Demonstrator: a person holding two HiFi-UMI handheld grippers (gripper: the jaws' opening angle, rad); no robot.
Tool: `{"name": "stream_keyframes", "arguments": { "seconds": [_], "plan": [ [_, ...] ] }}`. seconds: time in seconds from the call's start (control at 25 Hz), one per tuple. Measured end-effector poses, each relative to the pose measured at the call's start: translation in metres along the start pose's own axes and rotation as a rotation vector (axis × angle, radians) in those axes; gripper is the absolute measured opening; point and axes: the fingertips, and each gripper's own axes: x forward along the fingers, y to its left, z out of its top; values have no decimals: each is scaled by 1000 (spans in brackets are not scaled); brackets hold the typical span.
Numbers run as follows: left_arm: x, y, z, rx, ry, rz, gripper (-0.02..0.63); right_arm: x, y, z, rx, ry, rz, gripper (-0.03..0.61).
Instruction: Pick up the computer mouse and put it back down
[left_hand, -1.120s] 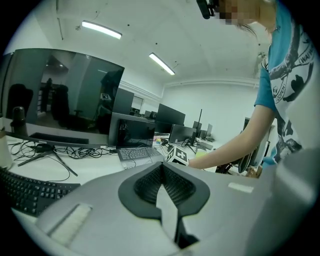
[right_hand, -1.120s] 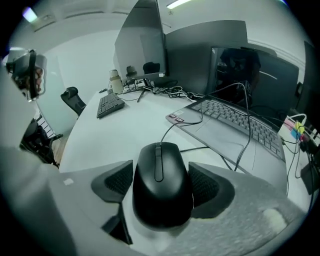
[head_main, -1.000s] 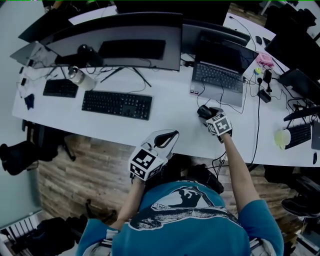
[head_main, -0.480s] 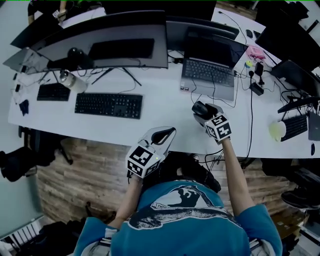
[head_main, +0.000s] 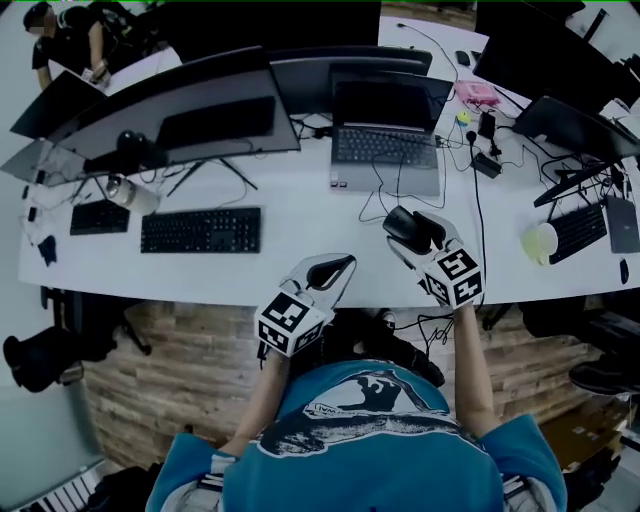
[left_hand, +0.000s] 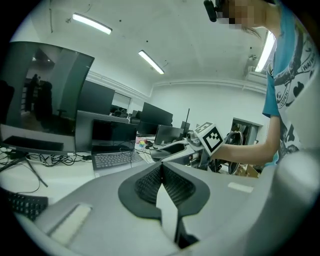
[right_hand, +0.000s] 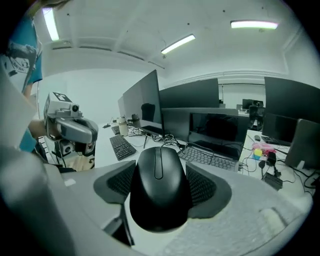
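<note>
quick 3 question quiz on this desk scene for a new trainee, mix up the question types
1. True or false: the right gripper is shut on the black computer mouse.
2. Pick one. The jaws of the left gripper are: A) together with nothing between them; B) apart around a keyboard; C) clamped on a cable.
3. Short answer: in the head view, which open device sits on the white desk just beyond the mouse?

Key:
1. True. Both pads press on the sides of the mouse.
2. A.
3. The laptop.
</note>
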Motion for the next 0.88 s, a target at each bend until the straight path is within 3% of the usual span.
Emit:
{"name": "stream_keyframes", "arguments": {
  "seconds": [0.36, 0.64, 0.88],
  "plan": [
    [45, -38, 13, 49, 9, -124, 14, -90, -17, 13, 29, -109, -140, 308],
    [71, -69, 15, 85, 22, -207, 15, -118, -34, -16, 107, -114, -218, 308],
    [78, -76, 13, 89, 32, -202, 15, -114, -48, -59, 131, -46, -243, 308]
  ]
}}
